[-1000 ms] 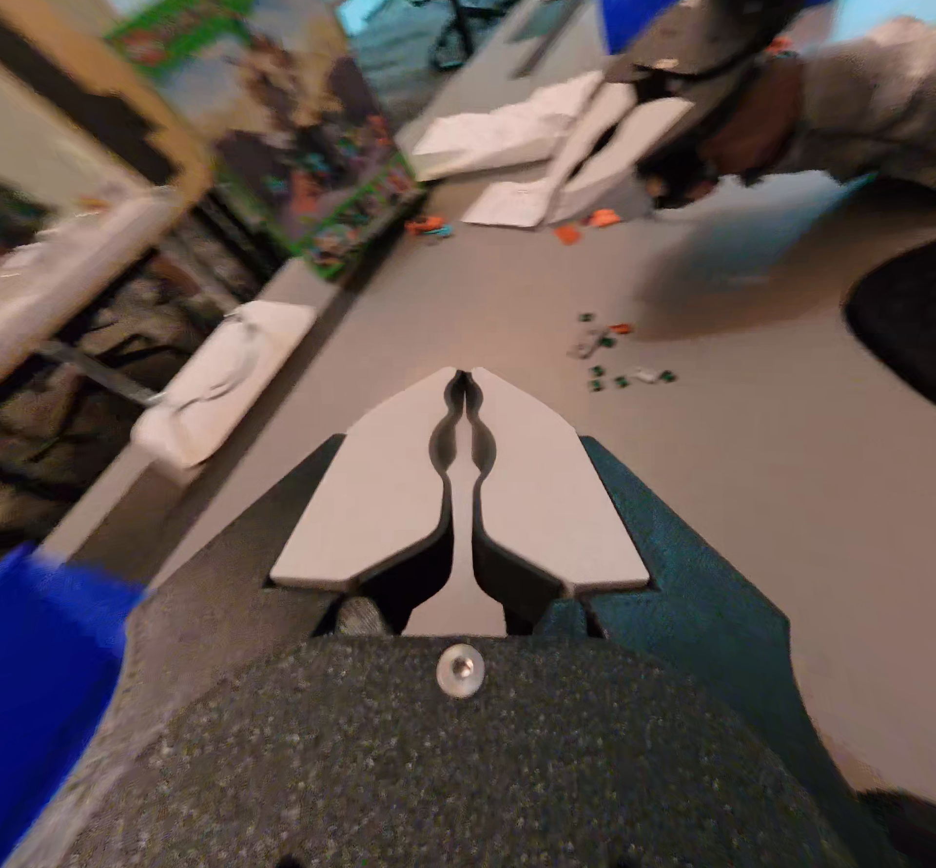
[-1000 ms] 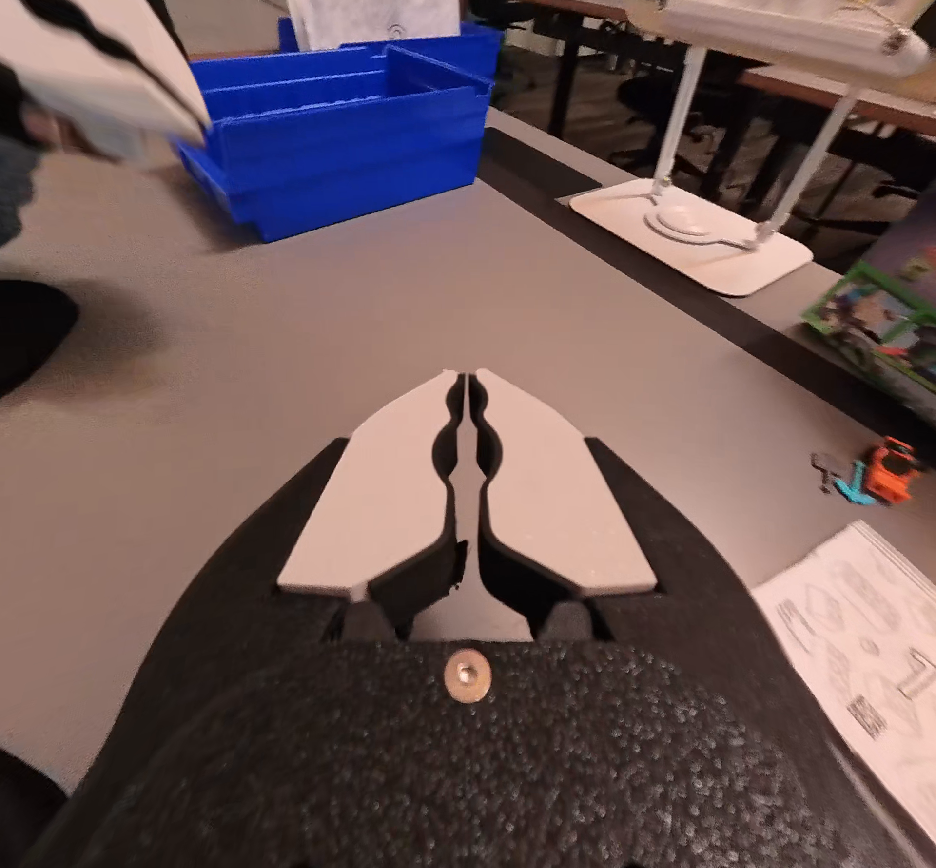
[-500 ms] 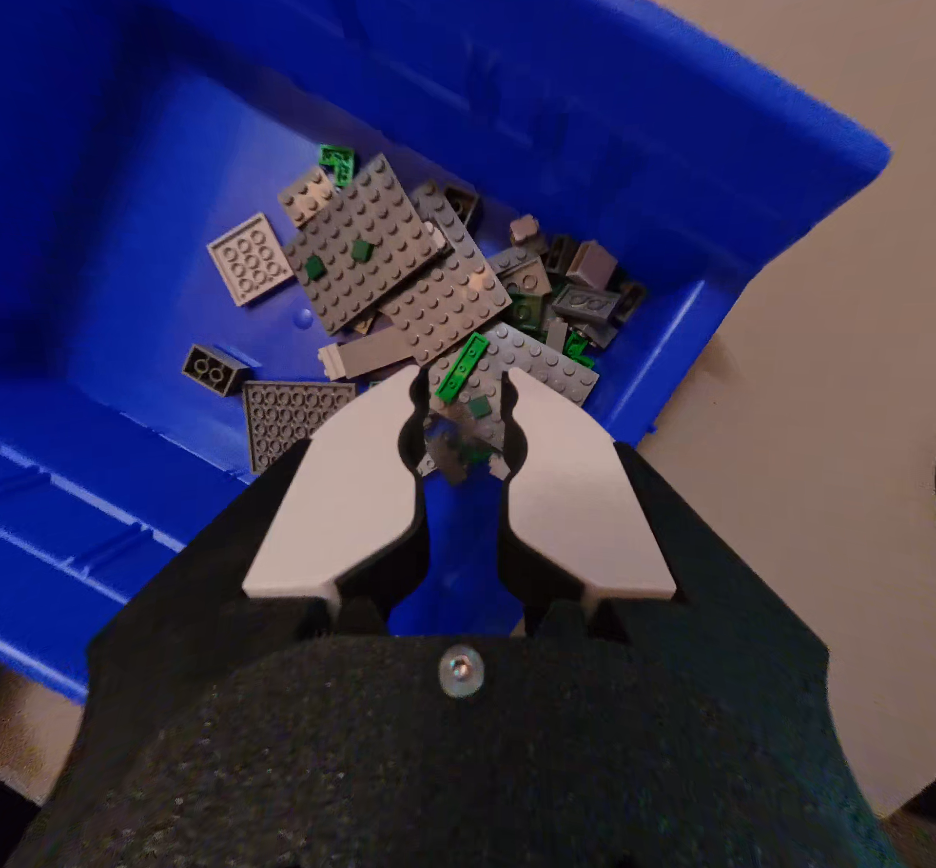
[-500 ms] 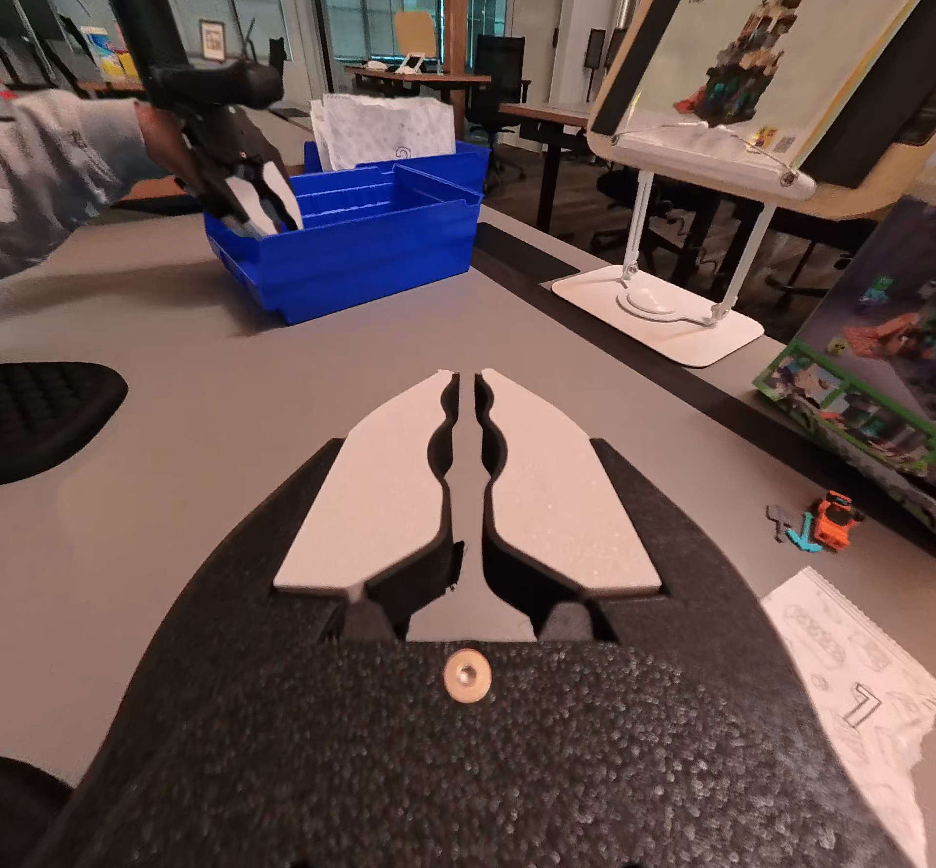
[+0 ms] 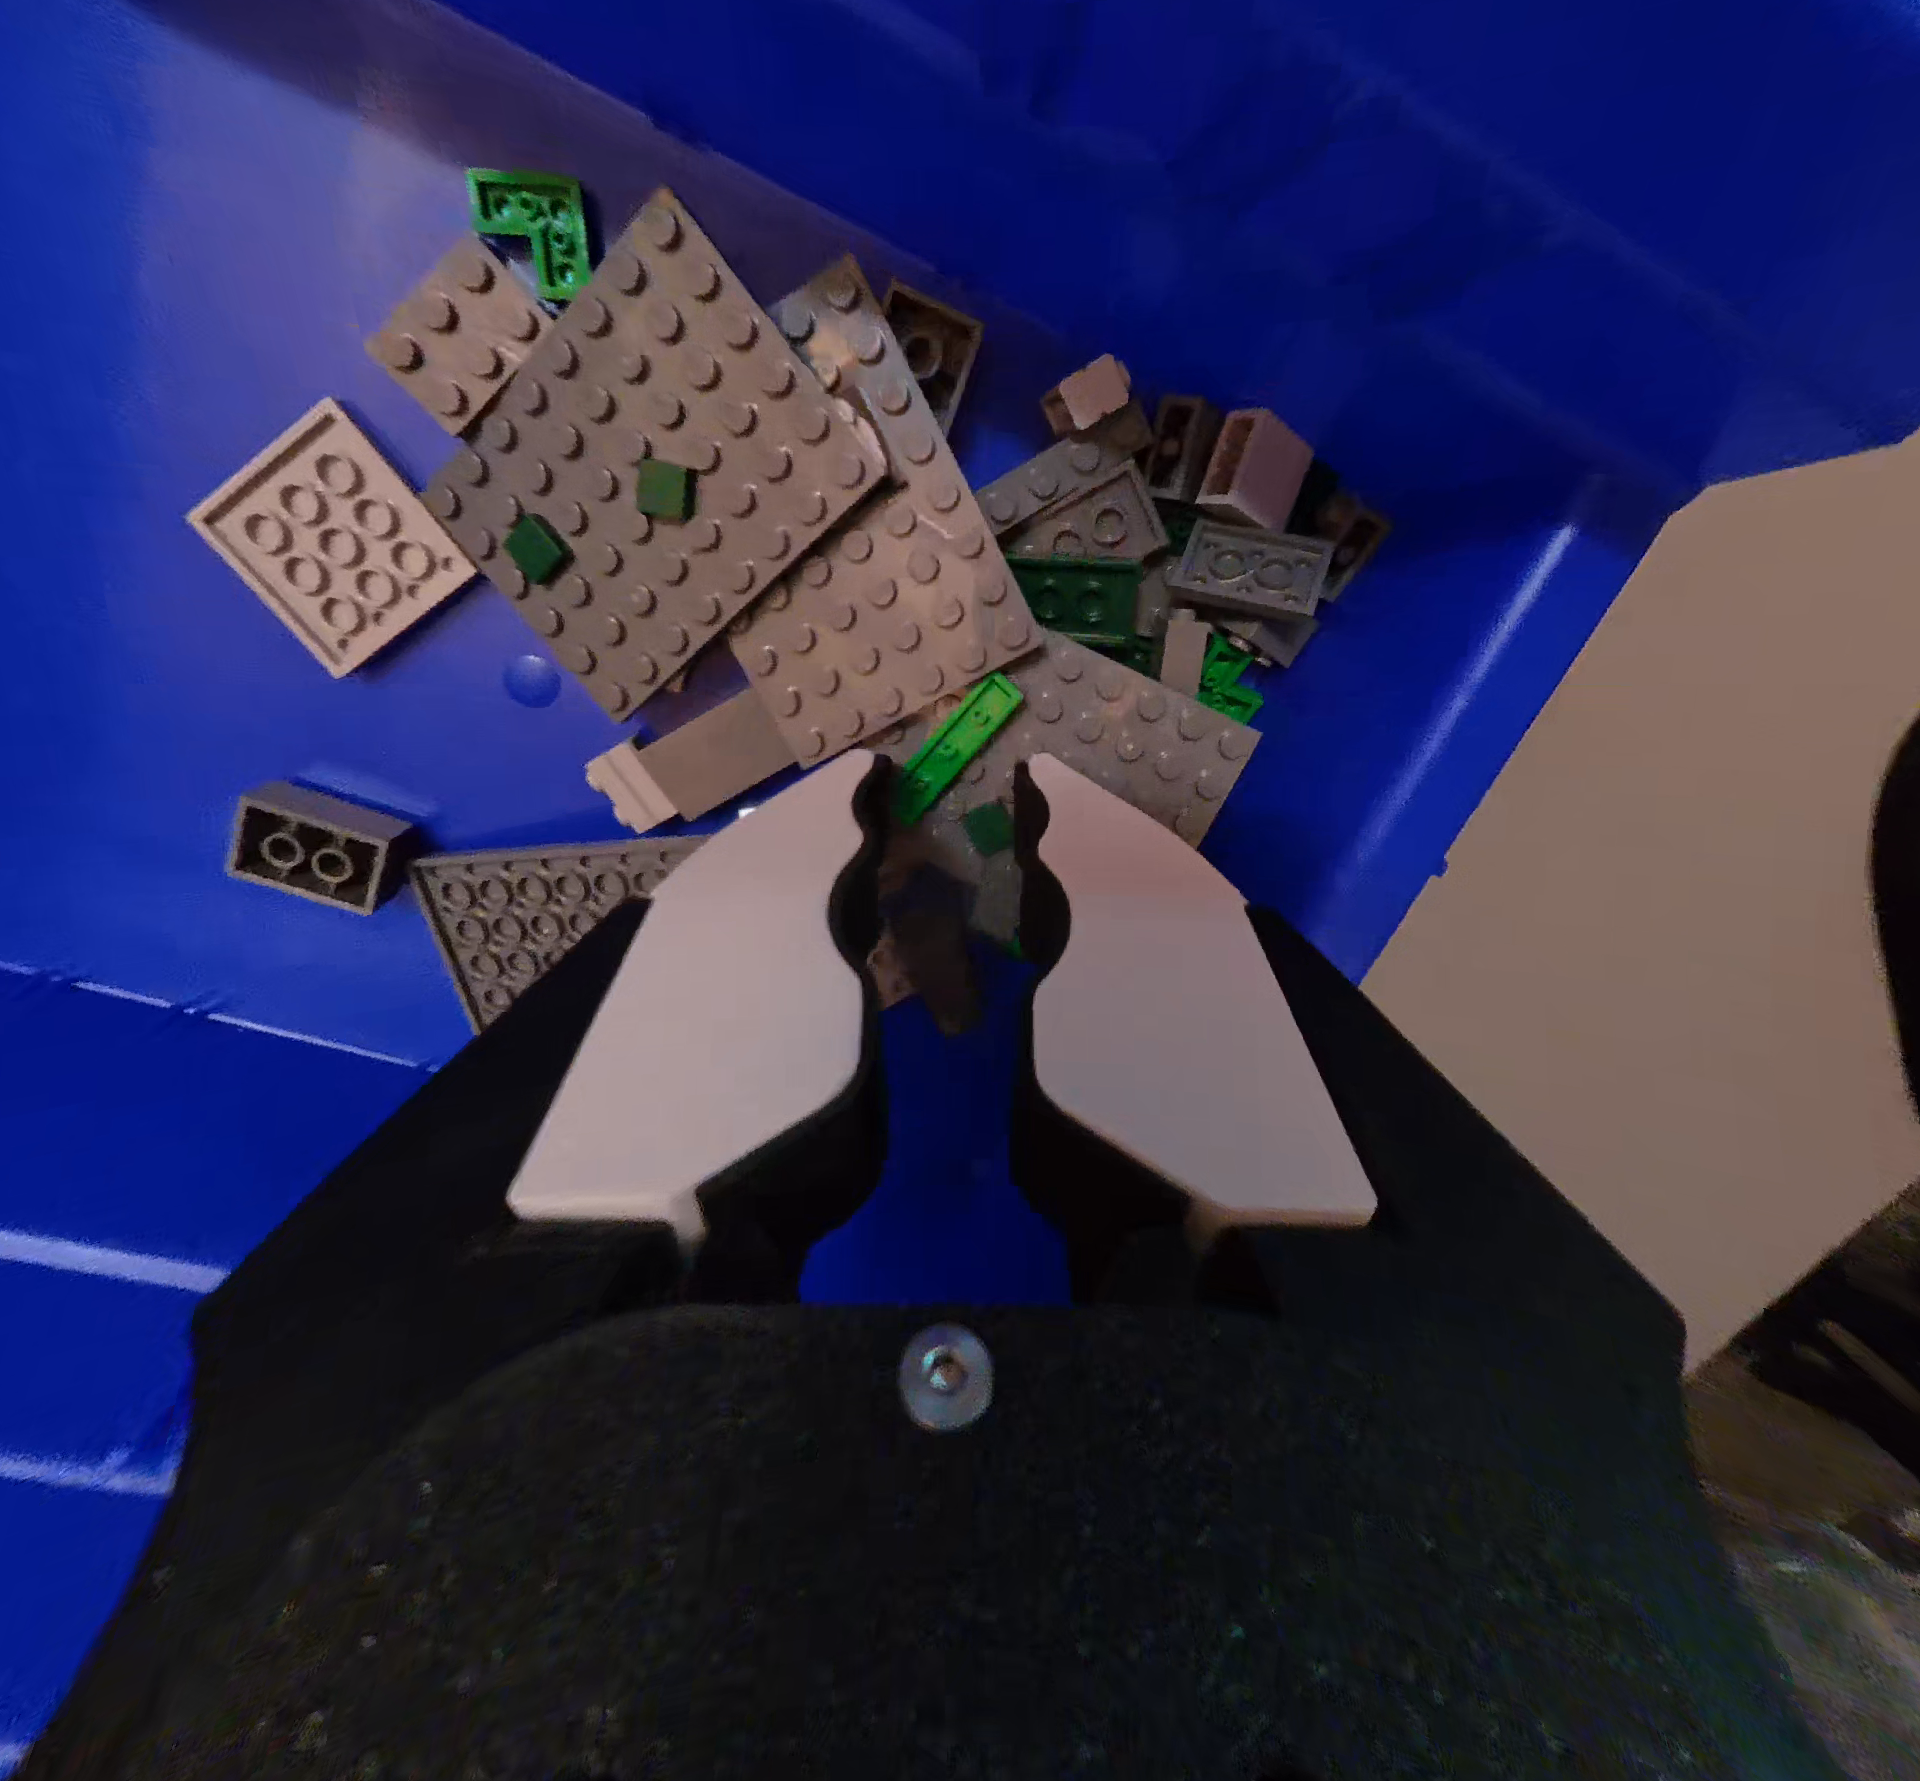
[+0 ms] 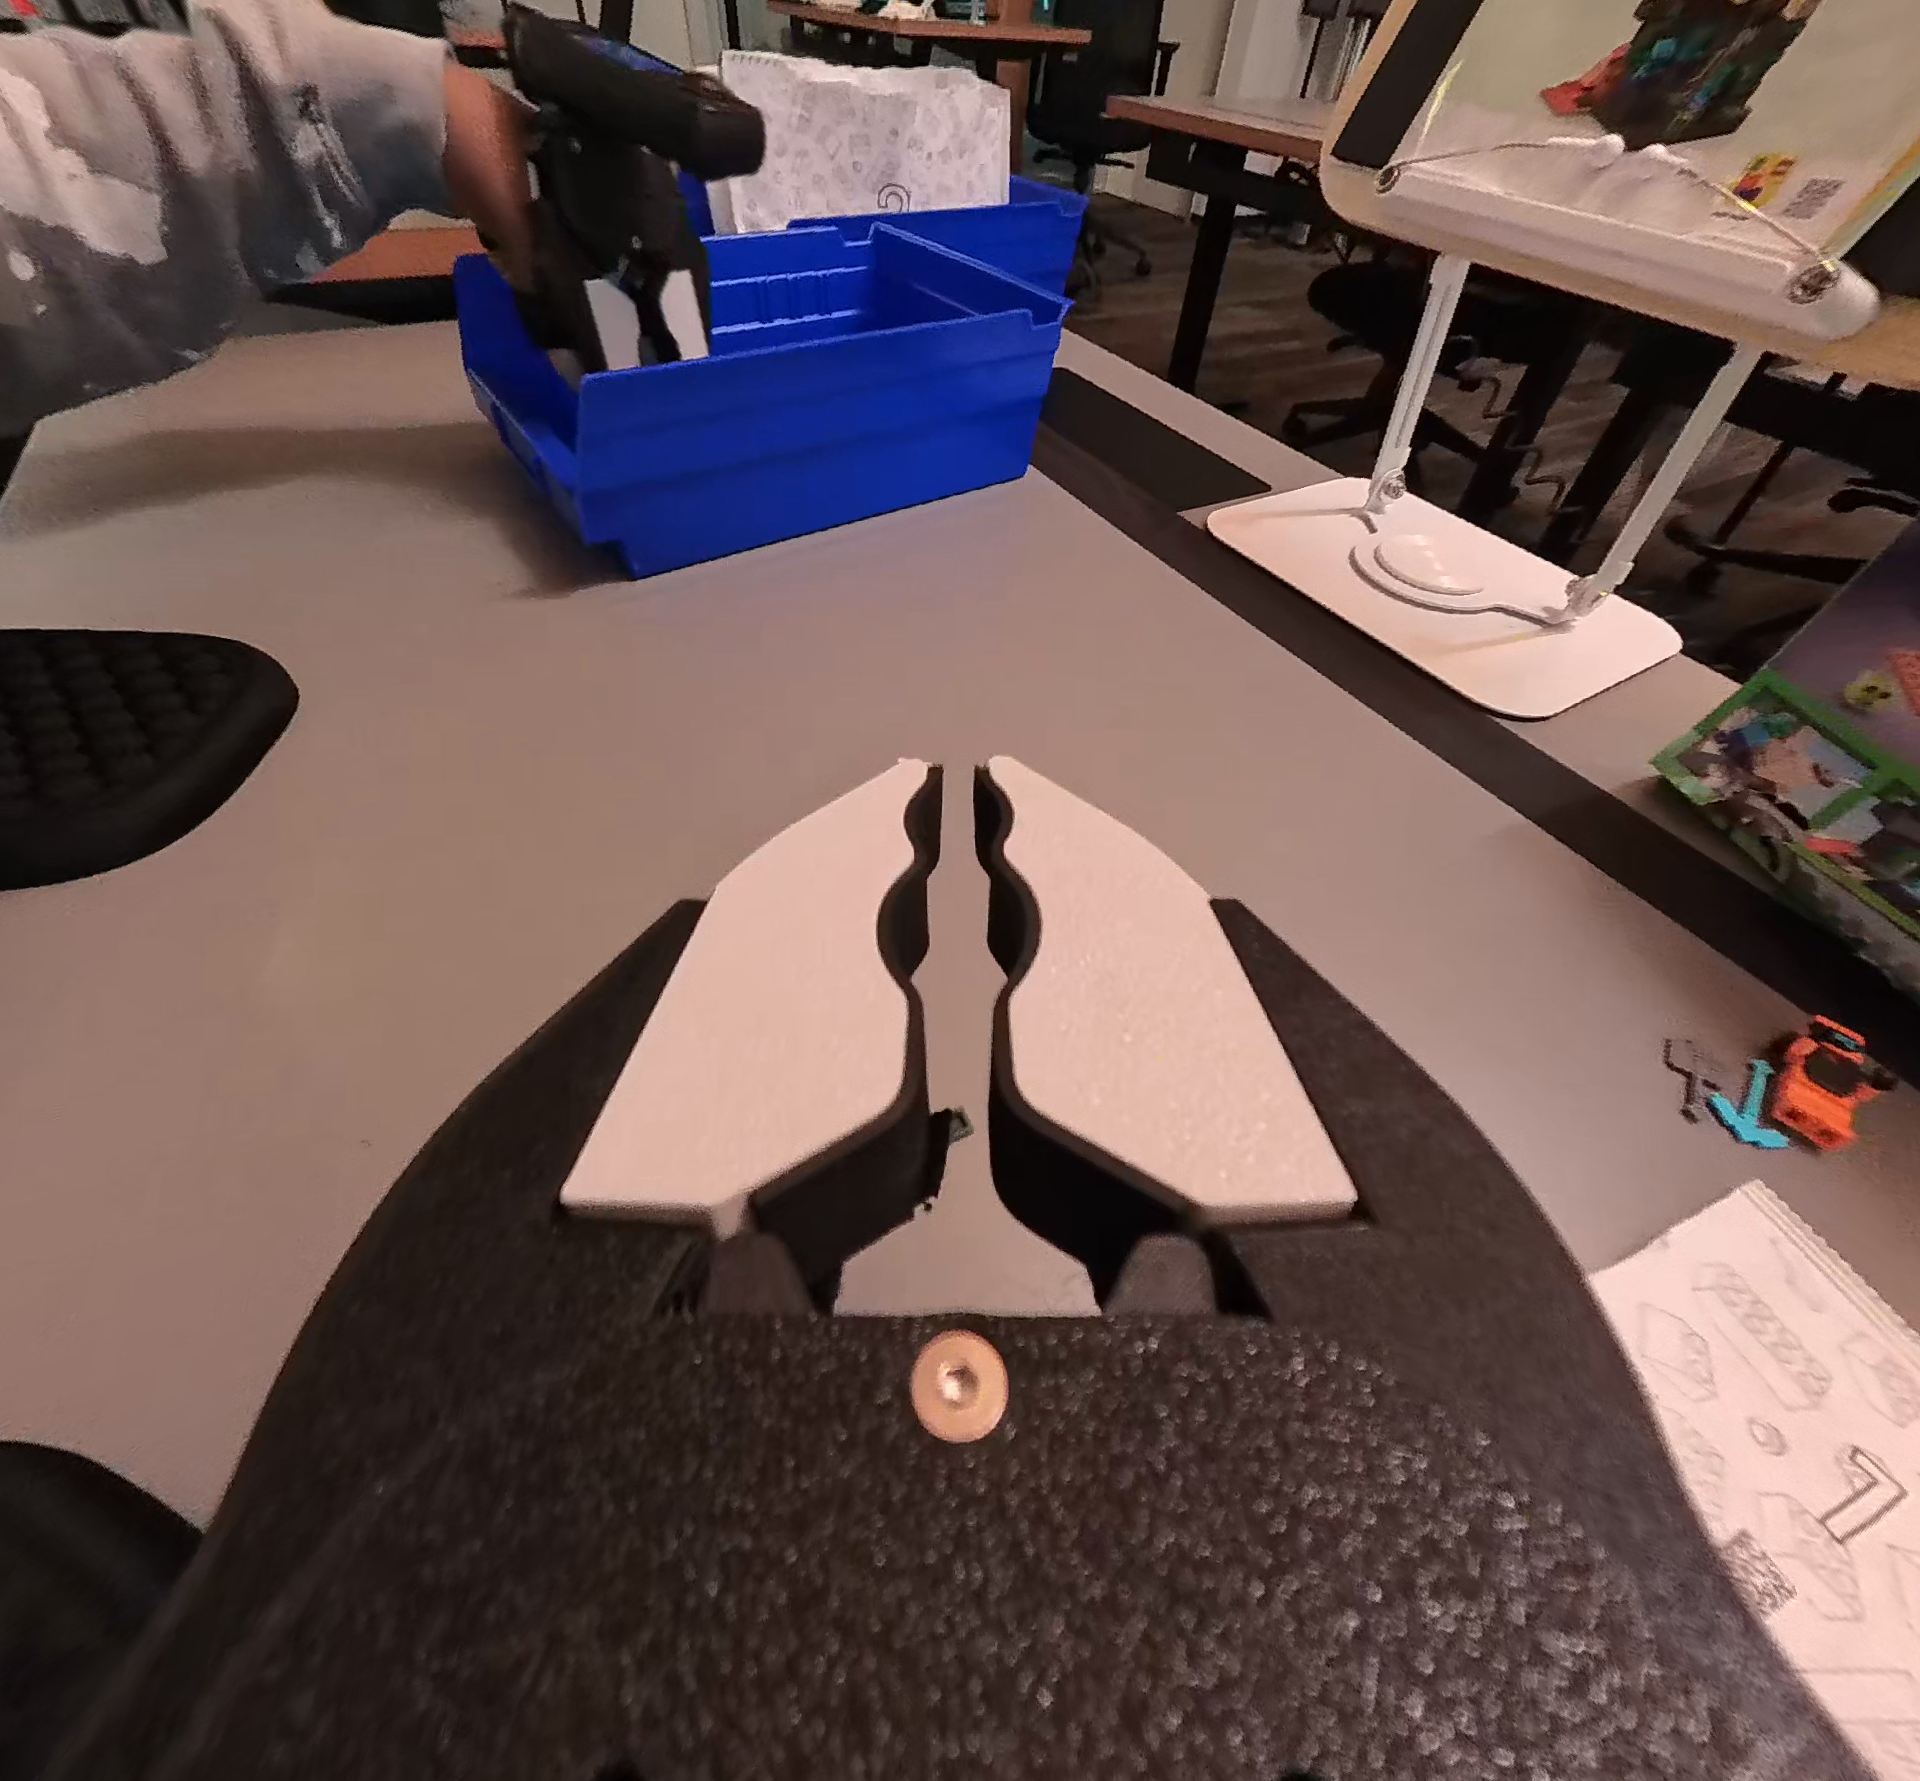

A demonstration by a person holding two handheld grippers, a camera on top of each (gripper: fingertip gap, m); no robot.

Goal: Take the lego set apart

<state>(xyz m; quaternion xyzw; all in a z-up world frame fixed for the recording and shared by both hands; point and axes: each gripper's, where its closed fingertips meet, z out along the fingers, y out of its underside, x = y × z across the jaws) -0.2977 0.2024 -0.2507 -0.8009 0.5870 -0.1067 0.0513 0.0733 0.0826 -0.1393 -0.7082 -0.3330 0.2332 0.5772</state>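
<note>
Bricks (image 5: 925, 942) dropping (perhaps) between hand-held gripper (image 5: 948, 791)

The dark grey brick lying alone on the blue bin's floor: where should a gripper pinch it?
Probably pinch the dark grey brick across its two short ends, coming down from above. It lies tipped on its side with the hollow underside showing, apart from the pile of pieces, and the blue bin floor is bare at both ends.

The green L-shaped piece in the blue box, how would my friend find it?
Look in the blue plastic bin, at the pile of grey studded plates. At the pile's far end, past the biggest plate and away from the left claw, sits the bright green L-shaped flat piece. It is the only corner-shaped piece there.
</note>
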